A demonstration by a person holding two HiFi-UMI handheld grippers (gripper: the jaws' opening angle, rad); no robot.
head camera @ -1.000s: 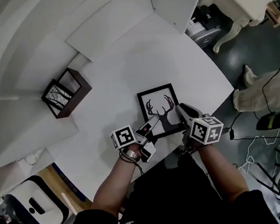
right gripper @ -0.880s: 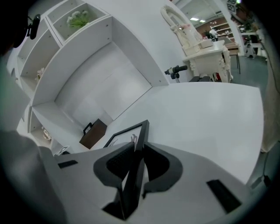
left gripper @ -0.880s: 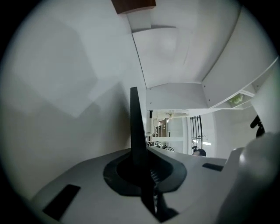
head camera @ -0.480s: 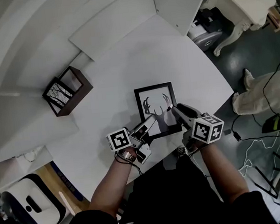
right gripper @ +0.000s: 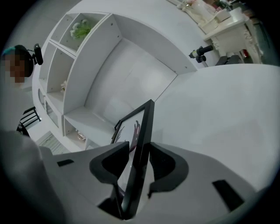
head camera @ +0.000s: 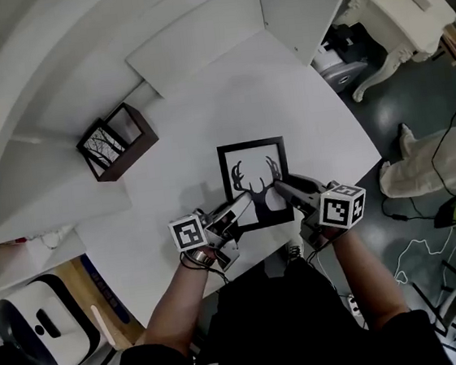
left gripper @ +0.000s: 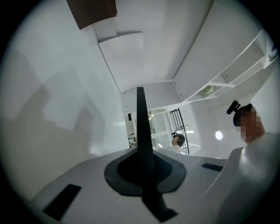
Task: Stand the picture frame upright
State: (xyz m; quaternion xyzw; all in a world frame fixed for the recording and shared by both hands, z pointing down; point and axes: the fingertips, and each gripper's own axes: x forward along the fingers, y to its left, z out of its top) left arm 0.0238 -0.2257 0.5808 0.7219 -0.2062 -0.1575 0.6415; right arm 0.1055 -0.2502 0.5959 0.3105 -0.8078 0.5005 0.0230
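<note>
The black picture frame [head camera: 254, 184] with a deer-antler print is on the white table [head camera: 311, 119], close to its near edge. My left gripper [head camera: 243, 205] reaches in from the lower left and is shut on the frame's thin black edge [left gripper: 140, 122], which rises from between the jaws of the left gripper [left gripper: 141, 168]. My right gripper [head camera: 278, 186] comes from the lower right. In the right gripper view the frame [right gripper: 142, 131] stands edge-on between the jaws of the right gripper [right gripper: 138, 153]. These jaws are opening, and a gap shows beside the pads.
A dark brown box frame [head camera: 117, 139] with a tree print stands at the table's far left. White shelving and a flat white board [head camera: 195, 34] lie behind. A person's legs [head camera: 439, 170] and cables are on the floor at the right; a white machine [head camera: 33, 339] sits at the lower left.
The frame has turned squarer and shifted a little away from the table edge. The left jaws closed on its edge. The right jaws spread apart around it.
</note>
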